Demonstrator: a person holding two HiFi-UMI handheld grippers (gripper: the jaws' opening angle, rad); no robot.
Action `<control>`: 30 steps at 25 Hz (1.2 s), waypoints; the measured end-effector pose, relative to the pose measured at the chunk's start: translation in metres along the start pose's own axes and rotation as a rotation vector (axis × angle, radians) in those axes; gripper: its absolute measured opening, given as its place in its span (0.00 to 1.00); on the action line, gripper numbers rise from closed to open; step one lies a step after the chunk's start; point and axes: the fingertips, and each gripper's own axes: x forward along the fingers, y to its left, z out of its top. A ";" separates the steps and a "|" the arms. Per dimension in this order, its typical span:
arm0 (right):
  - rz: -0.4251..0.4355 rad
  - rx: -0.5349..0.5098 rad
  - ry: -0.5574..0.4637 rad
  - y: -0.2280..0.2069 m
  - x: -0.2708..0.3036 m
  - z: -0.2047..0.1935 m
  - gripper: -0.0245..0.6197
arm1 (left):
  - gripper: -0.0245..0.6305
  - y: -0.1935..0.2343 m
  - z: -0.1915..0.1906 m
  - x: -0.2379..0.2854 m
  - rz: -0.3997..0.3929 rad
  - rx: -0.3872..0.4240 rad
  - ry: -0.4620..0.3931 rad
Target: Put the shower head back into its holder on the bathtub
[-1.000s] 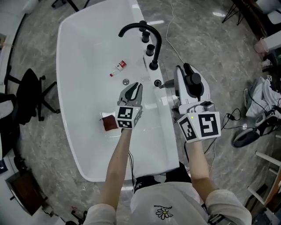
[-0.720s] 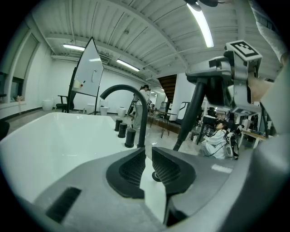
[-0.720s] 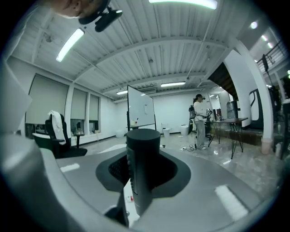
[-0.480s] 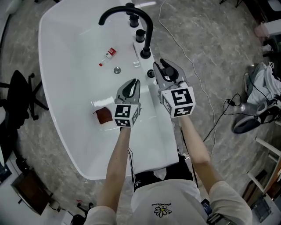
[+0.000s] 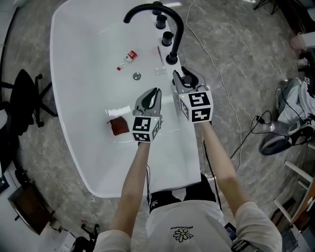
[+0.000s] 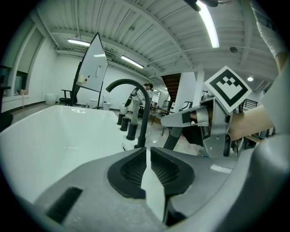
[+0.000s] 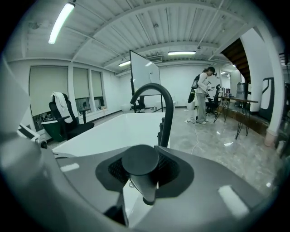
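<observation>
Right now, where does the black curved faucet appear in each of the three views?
Head view: top centre, the faucet stands on the bathtub right rim.
Left gripper view: the faucet rises at centre, beyond the jaws.
Right gripper view: the faucet is at centre, just behind the shower head held in the jaws.
Shared landmark: the white bathtub, left of the faucet's post in every view.

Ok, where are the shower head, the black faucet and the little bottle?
shower head (image 7: 140,165): right gripper view, on its round black face.
black faucet (image 5: 178,40): head view, on its upright pipe.
little bottle (image 5: 127,59): head view, on its mid-body.
</observation>
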 end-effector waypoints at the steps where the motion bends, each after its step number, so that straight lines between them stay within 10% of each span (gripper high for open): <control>1: 0.009 0.012 -0.019 0.003 -0.004 0.009 0.21 | 0.07 -0.002 0.006 -0.002 -0.003 0.004 -0.011; 11: 0.046 0.036 -0.268 0.051 -0.135 0.114 0.05 | 0.08 -0.047 0.117 -0.079 0.019 0.140 -0.219; 30: 0.011 -0.072 -0.196 0.205 -0.320 0.027 0.05 | 0.08 -0.123 0.128 -0.317 0.007 0.104 -0.372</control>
